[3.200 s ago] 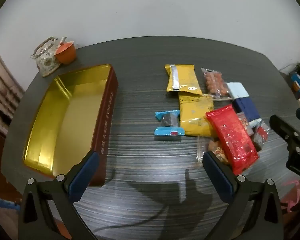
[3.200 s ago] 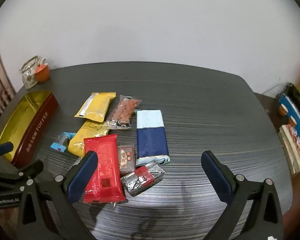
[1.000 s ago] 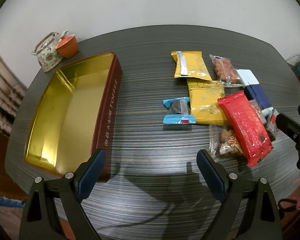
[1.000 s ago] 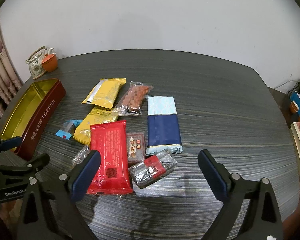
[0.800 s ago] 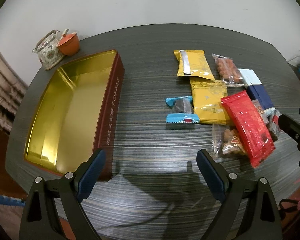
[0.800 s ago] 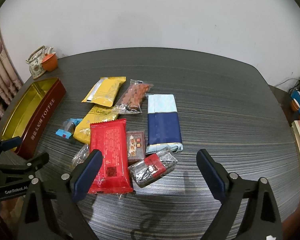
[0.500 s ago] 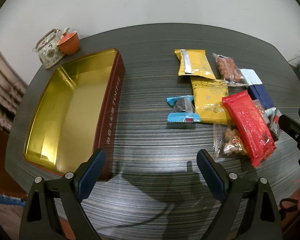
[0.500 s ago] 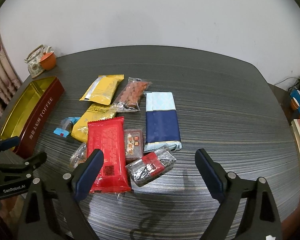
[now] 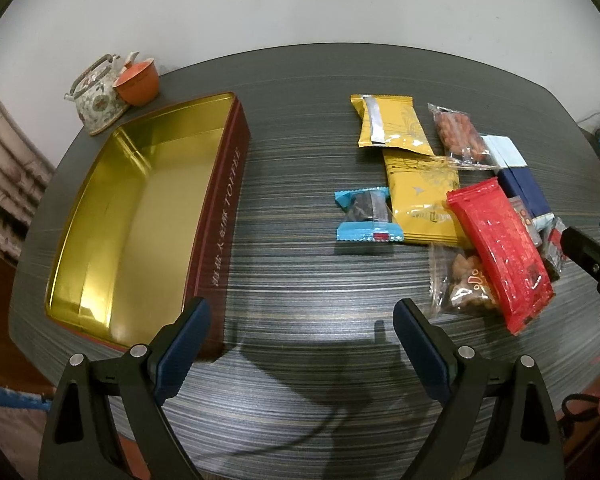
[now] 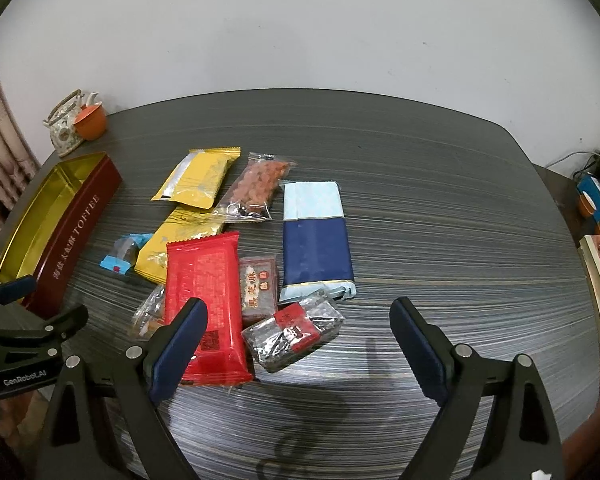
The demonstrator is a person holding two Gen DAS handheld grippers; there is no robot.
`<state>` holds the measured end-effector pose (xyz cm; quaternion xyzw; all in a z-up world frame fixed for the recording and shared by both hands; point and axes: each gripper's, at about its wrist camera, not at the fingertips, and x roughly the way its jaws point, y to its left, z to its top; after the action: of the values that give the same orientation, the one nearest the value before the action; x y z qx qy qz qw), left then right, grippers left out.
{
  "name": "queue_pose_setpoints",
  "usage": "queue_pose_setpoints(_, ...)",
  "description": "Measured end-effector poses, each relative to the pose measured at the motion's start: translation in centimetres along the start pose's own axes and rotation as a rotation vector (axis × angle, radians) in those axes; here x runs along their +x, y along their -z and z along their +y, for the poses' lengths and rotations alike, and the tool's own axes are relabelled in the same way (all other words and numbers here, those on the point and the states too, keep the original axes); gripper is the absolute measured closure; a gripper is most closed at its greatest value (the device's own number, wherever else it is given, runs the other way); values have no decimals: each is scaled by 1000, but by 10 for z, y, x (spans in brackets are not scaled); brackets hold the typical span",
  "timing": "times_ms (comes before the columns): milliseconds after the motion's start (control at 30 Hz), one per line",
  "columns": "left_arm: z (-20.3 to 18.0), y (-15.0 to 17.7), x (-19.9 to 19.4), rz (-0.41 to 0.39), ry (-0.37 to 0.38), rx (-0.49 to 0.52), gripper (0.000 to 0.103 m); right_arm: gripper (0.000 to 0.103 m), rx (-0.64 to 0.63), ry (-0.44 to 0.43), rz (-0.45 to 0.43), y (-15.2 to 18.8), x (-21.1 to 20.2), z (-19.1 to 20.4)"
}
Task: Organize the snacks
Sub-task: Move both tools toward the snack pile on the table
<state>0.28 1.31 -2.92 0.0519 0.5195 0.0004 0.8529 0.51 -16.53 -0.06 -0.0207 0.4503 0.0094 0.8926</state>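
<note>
Left wrist view: left gripper gapes, empty, between the empty toffee tin and scattered snacks.
Right wrist view: right gripper, jaws apart, hovers over the red packet; overlapping wrappers risk a double pick.

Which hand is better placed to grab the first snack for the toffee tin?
Probably the right gripper: open, with the red packet and foil-wrapped snack just ahead of it. The left gripper faces bare table beside the tin.
</note>
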Motion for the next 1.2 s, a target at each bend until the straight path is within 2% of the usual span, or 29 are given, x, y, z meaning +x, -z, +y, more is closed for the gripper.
queue_pose_setpoints(300, 2, -1, 4, 2, 1, -8, 11, 12, 0, 32, 9, 2, 3, -5)
queue_pose_setpoints(633, 9, -2, 9, 4, 6, -18, 11, 13, 76, 23, 66, 6, 18, -18)
queue_pose_setpoints(733, 11, -3, 13, 10, 15, -21, 11, 26, 57, 65, 96, 8, 24, -17)
queue_pose_setpoints(933, 10, -5, 16, 9, 16, -19, 11, 26, 83, 98, 109, 8, 22, -27)
queue_pose_setpoints(1067, 10, -8, 17, 9, 21, -25, 11, 26, 157, 38, 127, 7, 25, -32)
queue_pose_setpoints(1200, 8, -10, 18, 7, 23, -21, 11, 26, 160, 39, 141, 7, 28, -27)
